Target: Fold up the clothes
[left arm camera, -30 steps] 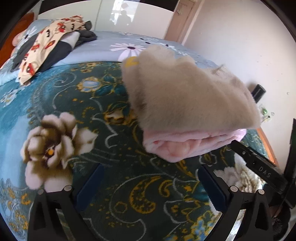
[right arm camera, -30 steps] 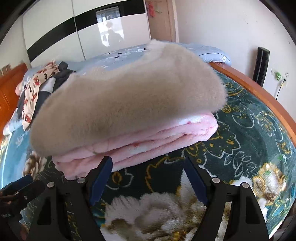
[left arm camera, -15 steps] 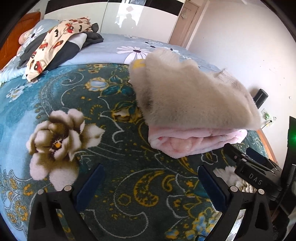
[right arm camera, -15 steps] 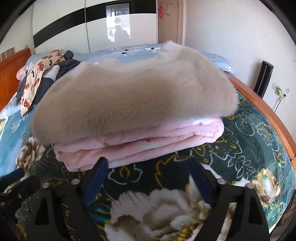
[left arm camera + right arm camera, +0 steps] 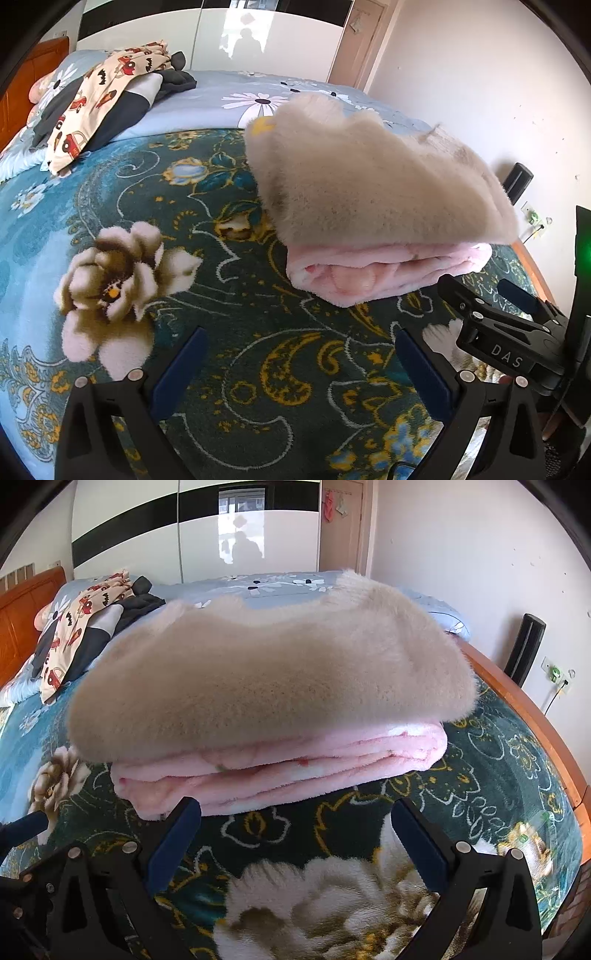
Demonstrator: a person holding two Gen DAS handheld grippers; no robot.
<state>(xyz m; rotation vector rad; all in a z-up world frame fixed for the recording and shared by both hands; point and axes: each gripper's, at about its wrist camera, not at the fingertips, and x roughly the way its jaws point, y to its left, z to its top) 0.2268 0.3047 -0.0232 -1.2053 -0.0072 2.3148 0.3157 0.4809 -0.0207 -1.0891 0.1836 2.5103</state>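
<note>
While the folded fleece stack point(image 5: 273, 716) lay on the bed point(image 5: 229, 295), I kept both tongs near it. My left tongs point(image 5: 295, 365) and right tongs point(image 5: 295, 834) gaped wide, gripping nothing.

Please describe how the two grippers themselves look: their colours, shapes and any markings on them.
Both grippers are matte black frames with silver screw heads and two long fingers lined with dark blue pads. The left gripper and the right gripper look identical in their own views. In the left wrist view the right gripper appears from the side, with white letters "DAS" on its body and a green light behind it. No cables or sleeves are visible.
</note>
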